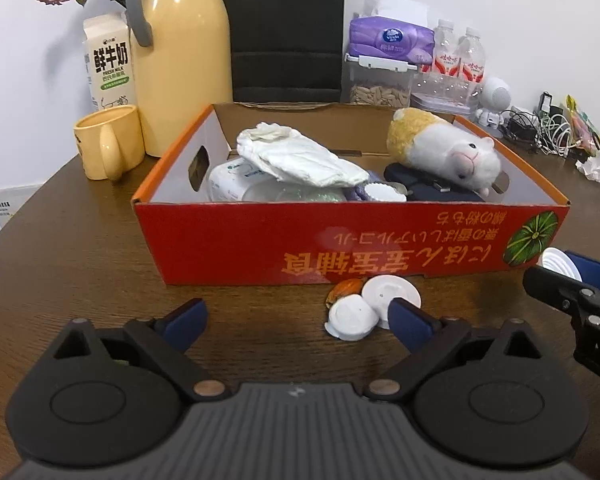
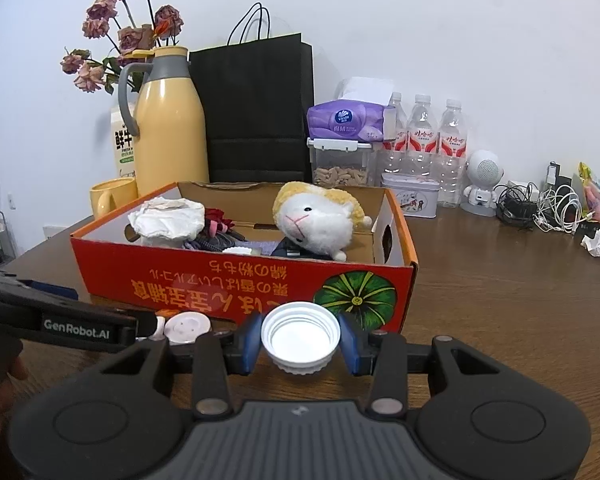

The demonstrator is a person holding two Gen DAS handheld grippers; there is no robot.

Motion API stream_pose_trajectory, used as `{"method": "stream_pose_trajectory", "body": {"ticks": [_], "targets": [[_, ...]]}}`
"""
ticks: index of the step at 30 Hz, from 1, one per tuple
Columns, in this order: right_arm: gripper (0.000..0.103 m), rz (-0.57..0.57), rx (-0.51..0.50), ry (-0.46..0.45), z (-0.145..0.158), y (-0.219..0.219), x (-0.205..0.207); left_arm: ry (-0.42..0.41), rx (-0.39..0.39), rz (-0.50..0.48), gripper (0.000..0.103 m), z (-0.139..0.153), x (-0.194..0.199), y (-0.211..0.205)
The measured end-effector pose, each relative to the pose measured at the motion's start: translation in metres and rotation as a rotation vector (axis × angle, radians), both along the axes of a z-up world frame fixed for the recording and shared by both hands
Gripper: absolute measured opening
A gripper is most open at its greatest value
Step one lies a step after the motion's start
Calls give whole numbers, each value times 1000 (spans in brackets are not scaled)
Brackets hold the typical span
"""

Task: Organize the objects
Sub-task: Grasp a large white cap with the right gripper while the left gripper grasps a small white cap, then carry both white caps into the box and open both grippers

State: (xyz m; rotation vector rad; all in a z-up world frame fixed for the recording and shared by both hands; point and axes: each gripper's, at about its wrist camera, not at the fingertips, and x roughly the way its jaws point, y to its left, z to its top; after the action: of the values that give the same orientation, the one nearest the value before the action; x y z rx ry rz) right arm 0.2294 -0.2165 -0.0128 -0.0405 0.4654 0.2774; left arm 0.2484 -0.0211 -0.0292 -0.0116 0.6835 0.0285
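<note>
- The right gripper (image 2: 300,346) clasps a white cap (image 2: 300,336) by its rim, open side towards the camera, hanging just in front of the red box (image 2: 236,280) near its front right corner.
- The left gripper (image 1: 296,322) stands spread wide with nothing between its pads, low over the desk (image 1: 80,272); two white discs (image 1: 370,308) lie at the box's front wall.
- To do this well, I'd lift the cap clear over the front wall before letting go, aiming for the gap beside the plush (image 2: 316,220).
- Keep the grip level so the cap doesn't slip.

Even bright indoor light, soft shadows, fisheye bending with dark corners, near fingers (image 1: 410,322) slightly blurred
</note>
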Motion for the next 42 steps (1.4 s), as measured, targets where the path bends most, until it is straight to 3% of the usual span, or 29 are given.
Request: {"method": "stream_pose_trajectory", "body": {"ticks": [3,6,8,12,14,27,34,42], "targets": [[39,3,-5,3,-1,2,0,0,-3,-6,95,-2,0,-2],[39,6,-10,7,-2,3,1,13,4,-16,82,-5,2,-4],[39,7,-14,7,-2,4,1,28,-5,-41,65,-8,3,-5],[39,9,-17,6,-2,4,0,26,-16,-76,49,-9,3,-7],[39,12,-20,6,-2,5,0,24,-20,-86,29,-9,2,-7],[39,30,-20,-6,0,6,-3,-52,-14,-98,29,6,-14,-10],[39,74,-24,-54,13,11,-8,-136,-34,-97,29,34,-20,-7],[39,108,-87,-144,47,30,9,-249,-23,-57,29,73,-1,0]]}}
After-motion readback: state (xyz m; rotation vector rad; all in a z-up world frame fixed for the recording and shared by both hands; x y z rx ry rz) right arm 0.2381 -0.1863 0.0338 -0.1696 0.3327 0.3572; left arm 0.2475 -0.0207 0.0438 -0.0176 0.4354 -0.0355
